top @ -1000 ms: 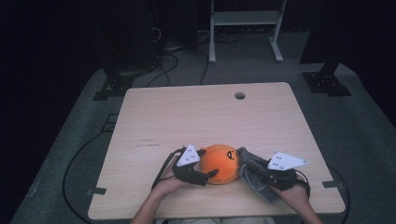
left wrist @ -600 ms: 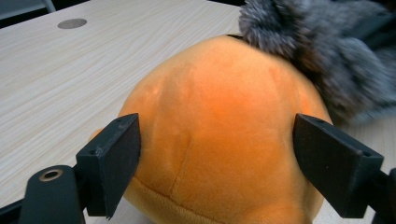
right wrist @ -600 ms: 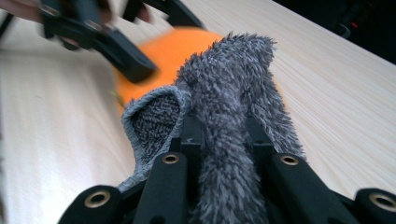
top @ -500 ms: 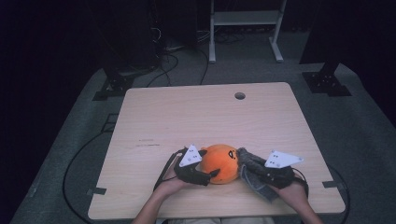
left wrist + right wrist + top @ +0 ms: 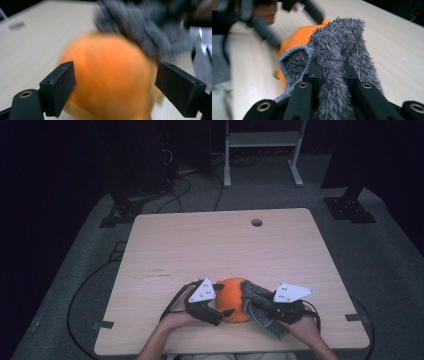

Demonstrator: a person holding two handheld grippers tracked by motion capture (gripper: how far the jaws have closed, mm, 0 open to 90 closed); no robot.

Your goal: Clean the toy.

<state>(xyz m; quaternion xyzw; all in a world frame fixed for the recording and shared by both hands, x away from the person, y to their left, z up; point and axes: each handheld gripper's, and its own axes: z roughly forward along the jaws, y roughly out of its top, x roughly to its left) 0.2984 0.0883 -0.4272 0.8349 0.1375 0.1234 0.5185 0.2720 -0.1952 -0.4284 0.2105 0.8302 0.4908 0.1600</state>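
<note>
R gripper [image 5: 331,72] clamped on grey fuzzy cloth [image 5: 342,45] — orange plush [image 5: 297,40] behind

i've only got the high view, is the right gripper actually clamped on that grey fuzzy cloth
Observer: Yes. In the right gripper view the right gripper has its jaws shut on a fold of the grey cloth.
Operator: and the left one, squeezing the orange thing?
Observer: The left gripper straddles the orange plush; the far pad stands apart from it.
Operator: cloth touching the plush?
Observer: Yes, it drapes against the plush's side.
</note>
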